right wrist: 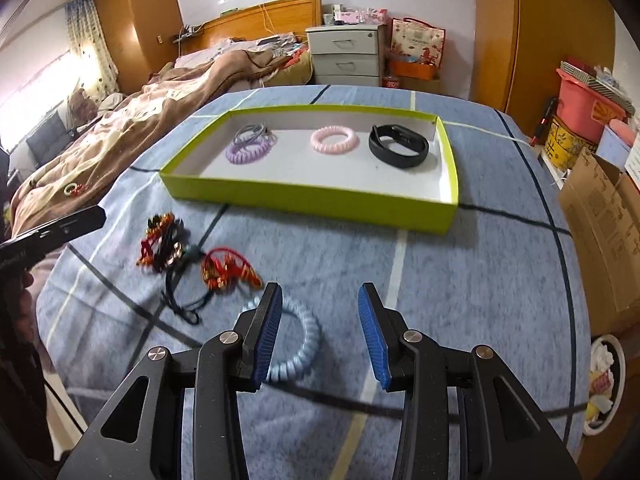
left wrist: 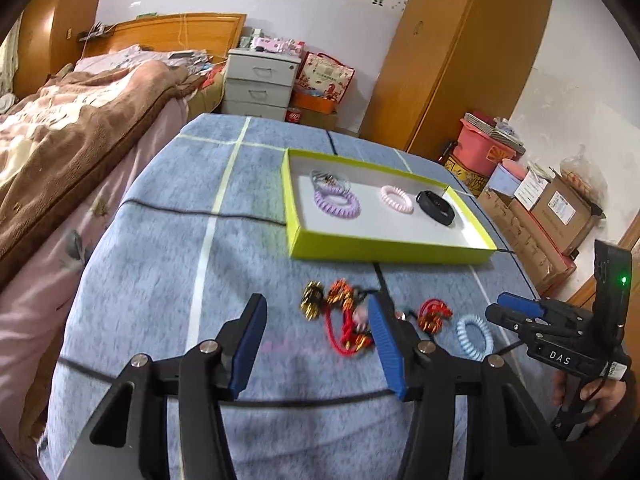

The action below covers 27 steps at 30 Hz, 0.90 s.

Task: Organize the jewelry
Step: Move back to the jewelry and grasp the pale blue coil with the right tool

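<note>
A lime-green tray (left wrist: 384, 252) (right wrist: 304, 200) on the blue cloth holds a purple coil band (left wrist: 337, 202) (right wrist: 246, 151), a pink coil band (left wrist: 397, 198) (right wrist: 333, 140), a black wristband (left wrist: 436, 207) (right wrist: 398, 146) and a grey band (left wrist: 328, 179). In front of it lie red and gold bracelets (left wrist: 344, 320) (right wrist: 224, 270) and a light blue coil band (left wrist: 475, 336) (right wrist: 298, 344). My left gripper (left wrist: 318, 320) is open above the bracelets. My right gripper (right wrist: 320, 304) is open, its left finger over the blue coil band; it also shows in the left wrist view (left wrist: 520, 308).
A bed with a brown blanket (left wrist: 68, 128) runs along the left. A white drawer unit (left wrist: 260, 84) stands beyond the table. Cardboard boxes (left wrist: 560, 208) and a pink bin (left wrist: 488, 144) sit on the floor at right. Black cables (left wrist: 200, 212) cross the cloth.
</note>
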### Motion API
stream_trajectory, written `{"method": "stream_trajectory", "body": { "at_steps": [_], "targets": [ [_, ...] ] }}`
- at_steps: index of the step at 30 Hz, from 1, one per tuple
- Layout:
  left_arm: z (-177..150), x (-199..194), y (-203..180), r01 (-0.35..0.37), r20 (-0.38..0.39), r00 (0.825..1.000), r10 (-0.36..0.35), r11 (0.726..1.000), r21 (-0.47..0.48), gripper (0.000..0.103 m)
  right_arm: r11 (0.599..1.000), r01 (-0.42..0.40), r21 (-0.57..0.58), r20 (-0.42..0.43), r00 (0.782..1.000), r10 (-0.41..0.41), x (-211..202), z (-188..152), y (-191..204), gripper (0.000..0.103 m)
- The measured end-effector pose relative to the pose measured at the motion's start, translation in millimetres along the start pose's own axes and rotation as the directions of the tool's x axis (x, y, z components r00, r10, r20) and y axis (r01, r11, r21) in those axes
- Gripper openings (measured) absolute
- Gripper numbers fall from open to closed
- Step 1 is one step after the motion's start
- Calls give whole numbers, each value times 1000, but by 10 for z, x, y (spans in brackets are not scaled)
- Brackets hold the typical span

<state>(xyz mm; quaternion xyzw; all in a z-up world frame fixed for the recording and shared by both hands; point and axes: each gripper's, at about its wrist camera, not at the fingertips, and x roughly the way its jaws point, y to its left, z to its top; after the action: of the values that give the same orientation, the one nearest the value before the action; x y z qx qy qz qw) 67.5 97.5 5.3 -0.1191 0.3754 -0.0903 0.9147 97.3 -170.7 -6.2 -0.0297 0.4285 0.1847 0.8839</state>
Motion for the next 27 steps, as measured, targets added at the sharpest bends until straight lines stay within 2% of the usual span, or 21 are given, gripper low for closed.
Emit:
{"method": "stream_trajectory", "body": {
  "at_steps": [2,4,8,15,16,18,19,20,27],
  "targets": [
    [-53,-25,75,-6,-3,1000,6,1000,-27,55,1000,-9,3,-28,1000,9,37,-70,0,48],
    [-111,-54,140,-26,-7,1000,26,999,-38,55,1000,1,-7,-41,999,-1,56,-114,21,51],
    [-171,-103,244,-34,-15,999,33,997,-71,55,998,40,-45,-66,997,-43,111,-166,96,51],
    [-188,-81,224,-50,-40,998,48,997,-52,55,996,83,-41,-46,995,-85,108,-219,134,51],
    [-185,-60,211,-45,-45,998,43,998,-45,55,995,91,-50,-44,995,-93,103,-227,154,48],
    [-180,-24,210,-42,-51,998,39,998,-50,55,994,91,-57,-35,995,-93,85,-243,179,33],
    [-173,7,207,-44,-56,998,41,998,-48,55,993,99,-58,-31,994,-101,78,-245,185,20],
    [-164,46,206,-48,-64,997,45,998,-45,55,992,108,-63,-29,994,-110,76,-243,186,15],
    [-66,226,136,-67,-98,993,66,998,-13,55,998,68,-13,-18,998,-68,45,-241,69,10]
  ]
}}
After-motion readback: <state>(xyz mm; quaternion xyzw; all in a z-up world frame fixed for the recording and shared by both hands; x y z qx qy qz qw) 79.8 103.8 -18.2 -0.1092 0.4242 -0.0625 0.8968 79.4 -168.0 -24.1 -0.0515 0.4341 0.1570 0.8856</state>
